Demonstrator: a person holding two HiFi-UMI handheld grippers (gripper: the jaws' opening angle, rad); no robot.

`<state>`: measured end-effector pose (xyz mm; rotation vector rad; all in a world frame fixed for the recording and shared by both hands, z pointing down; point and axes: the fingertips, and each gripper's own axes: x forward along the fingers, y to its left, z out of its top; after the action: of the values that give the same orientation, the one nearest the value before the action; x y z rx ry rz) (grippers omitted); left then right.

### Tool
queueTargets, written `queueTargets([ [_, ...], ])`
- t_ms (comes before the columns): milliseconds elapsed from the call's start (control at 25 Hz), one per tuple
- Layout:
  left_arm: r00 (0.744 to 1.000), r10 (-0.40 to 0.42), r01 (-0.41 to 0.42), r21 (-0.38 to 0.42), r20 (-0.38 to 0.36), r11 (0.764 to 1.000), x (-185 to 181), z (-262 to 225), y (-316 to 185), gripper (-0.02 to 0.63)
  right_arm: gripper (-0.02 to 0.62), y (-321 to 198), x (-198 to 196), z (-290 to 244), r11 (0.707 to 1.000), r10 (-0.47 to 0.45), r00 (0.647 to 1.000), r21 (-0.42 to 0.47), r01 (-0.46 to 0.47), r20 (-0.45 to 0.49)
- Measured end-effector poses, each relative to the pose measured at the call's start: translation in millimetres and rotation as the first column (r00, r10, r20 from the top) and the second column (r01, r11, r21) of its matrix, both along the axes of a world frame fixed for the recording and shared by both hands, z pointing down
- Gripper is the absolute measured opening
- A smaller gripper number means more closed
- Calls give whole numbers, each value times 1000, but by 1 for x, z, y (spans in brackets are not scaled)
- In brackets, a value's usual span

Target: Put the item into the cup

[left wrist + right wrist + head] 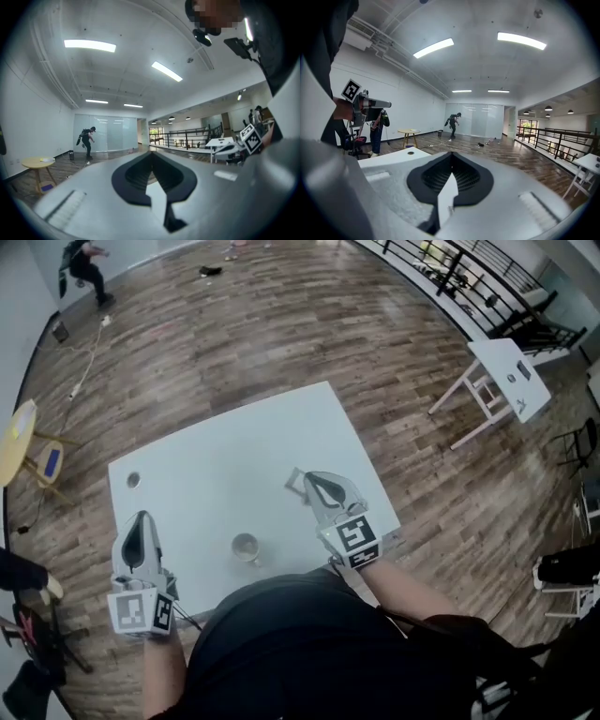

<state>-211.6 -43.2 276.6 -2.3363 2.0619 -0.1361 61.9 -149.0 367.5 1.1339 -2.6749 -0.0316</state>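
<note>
The white table [216, 456] is carrying the cup [246, 547], which is standing upright near the table's 6 o'clock edge, apart from both grippers.

The right gripper [306, 476] [451, 153] is hovering over the table at the cup's 2 o'clock and pointing toward 10 o'clock. In the right gripper view its jaws are lying clenched tip to tip, with nothing showing between them. In the head view a pale sliver [293, 482] is showing just at those tips. It may be the item, but it is too small to confirm.

The left gripper [142, 517] [151, 152] is sitting at the cup's 9 o'clock, by the table's edge, and pointing to 12 o'clock. Its jaws are likewise clenched and gripping nothing.

A small round object [133, 480] is lying at the cup's 10 o'clock, well apart.
</note>
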Motion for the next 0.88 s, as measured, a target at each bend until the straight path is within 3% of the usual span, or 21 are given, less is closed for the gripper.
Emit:
queueTargets([
  [880, 998, 43, -44, -7, -50, 999, -4, 24, -11, -2, 2, -1, 14, 6, 997, 69, 997, -30, -68, 25],
])
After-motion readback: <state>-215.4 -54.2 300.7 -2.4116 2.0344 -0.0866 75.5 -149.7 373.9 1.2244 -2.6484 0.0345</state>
